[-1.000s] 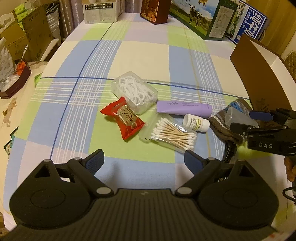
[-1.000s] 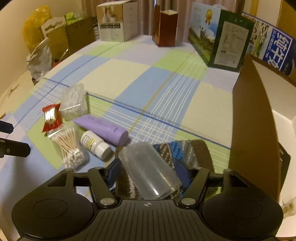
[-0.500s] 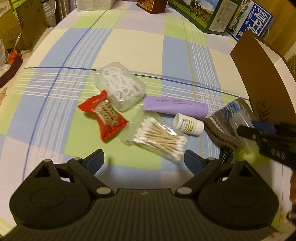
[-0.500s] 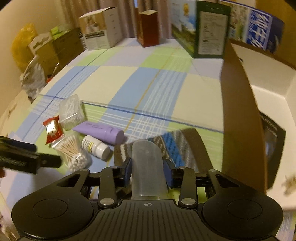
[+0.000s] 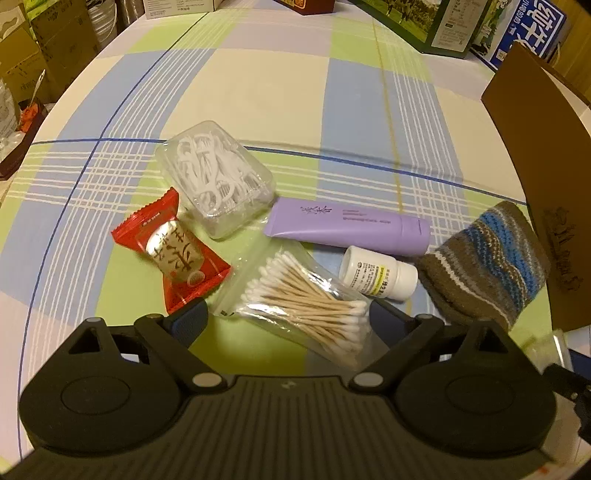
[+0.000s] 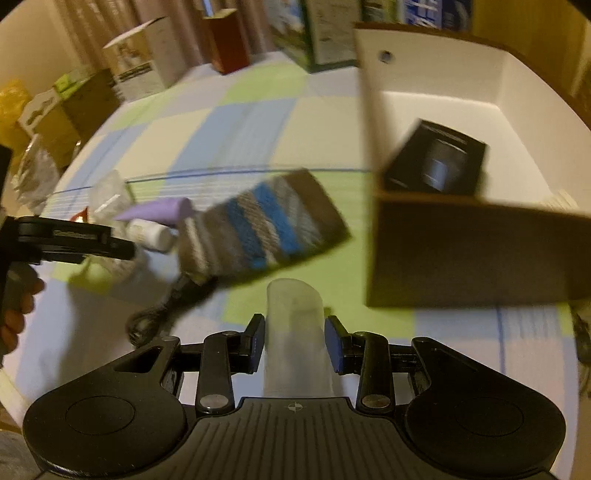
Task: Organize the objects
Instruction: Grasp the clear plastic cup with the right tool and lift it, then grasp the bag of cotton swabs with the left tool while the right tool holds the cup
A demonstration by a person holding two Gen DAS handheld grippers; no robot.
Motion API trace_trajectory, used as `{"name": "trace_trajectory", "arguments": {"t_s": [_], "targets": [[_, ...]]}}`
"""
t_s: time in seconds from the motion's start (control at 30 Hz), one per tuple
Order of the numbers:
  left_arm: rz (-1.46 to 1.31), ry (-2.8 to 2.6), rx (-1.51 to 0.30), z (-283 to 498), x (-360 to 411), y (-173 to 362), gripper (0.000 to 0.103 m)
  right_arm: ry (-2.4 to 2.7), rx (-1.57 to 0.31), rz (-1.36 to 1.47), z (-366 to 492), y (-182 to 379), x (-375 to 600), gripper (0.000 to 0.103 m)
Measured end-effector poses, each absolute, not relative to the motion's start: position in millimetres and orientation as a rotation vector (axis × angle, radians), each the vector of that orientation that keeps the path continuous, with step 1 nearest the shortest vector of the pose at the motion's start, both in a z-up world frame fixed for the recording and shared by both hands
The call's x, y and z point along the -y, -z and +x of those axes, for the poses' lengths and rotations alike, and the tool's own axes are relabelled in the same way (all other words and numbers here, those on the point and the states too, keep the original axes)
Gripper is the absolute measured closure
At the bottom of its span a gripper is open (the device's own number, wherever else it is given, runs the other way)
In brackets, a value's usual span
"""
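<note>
My right gripper [image 6: 295, 343] is shut on a translucent plastic bottle [image 6: 294, 317], held above the tablecloth just in front of the brown cardboard box [image 6: 461, 251]. My left gripper [image 5: 291, 321] stands open low over a clear bag of cotton swabs [image 5: 306, 299], which lies between its fingers untouched. Around the bag lie a red snack packet [image 5: 173, 254], a clear case of floss picks [image 5: 216, 181], a purple tube [image 5: 347, 225] and a white pill bottle [image 5: 376, 273]. A striped knitted piece [image 5: 487, 262] lies beside the box.
The box has a white inside with a black carton [image 6: 436, 162] in it. A black cable [image 6: 159, 314] lies under the knitted piece. Cartons [image 5: 443, 26] line the far edge of the checked tablecloth [image 5: 258, 81]. A hand [image 6: 14, 306] holds the left gripper's handle.
The right gripper shut on the translucent bottle, lifted it off the knitted piece and swung right toward the box. The left gripper came lower and closer over the swab bag.
</note>
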State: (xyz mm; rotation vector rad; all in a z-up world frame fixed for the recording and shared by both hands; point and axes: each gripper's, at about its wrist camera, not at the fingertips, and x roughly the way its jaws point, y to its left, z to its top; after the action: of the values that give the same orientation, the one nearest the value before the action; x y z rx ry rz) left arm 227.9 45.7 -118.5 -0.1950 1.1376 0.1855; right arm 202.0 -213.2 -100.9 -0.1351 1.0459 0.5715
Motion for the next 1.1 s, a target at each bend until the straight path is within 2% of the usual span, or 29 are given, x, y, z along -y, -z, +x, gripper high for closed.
{"name": "trace_trajectory", "arguments": {"t_s": [0.1, 0.27, 0.43, 0.5, 0.57, 0.8, 0.9, 0.97, 1.03, 1.1], "targets": [[-0.166, -0.161, -1.122, 221.3, -47.5, 116.9, 0.016, -0.546, -1.047, -0.131, 201.5, 99.3, 225.9, 0.071], [-0.182, -0.13, -1.132, 195.3, -66.3, 117.7, 0.043, -0.543, -1.047, -0.137, 198.1, 98.4, 236.3, 0.071], [-0.137, -0.119, -1.145, 168.3, -80.3, 113.6, 0.046, -0.55, -1.045, -0.166, 196.1, 97.7, 234.0, 0.071], [-0.157, -0.106, -1.136, 164.5, -83.9, 109.4, 0.042, -0.55, -1.043, -0.178, 195.5, 98.9, 231.6, 0.071], [-0.18, -0.113, -1.106, 167.8, -83.7, 103.7, 0.034, -0.543, -1.042, -0.187, 195.3, 100.8, 229.9, 0.071], [-0.202, -0.144, -1.08, 204.5, -70.5, 111.5, 0.035, -0.508, -1.043, -0.173, 197.8, 103.2, 238.8, 0.071], [-0.136, -0.147, -1.091, 211.5, -64.2, 120.0, 0.045, -0.496, -1.041, -0.16, 196.6, 102.3, 246.5, 0.071], [-0.083, -0.128, -1.084, 208.0, -61.3, 119.6, 0.062, -0.49, -1.041, -0.152, 194.6, 101.8, 251.1, 0.071], [-0.076, -0.095, -1.083, 200.6, -62.8, 118.1, 0.071, -0.491, -1.045, -0.146, 192.2, 102.0, 255.0, 0.071], [-0.054, -0.054, -1.09, 189.2, -64.1, 117.1, 0.075, -0.493, -1.051, -0.143, 190.0, 102.6, 257.7, 0.071]]}}
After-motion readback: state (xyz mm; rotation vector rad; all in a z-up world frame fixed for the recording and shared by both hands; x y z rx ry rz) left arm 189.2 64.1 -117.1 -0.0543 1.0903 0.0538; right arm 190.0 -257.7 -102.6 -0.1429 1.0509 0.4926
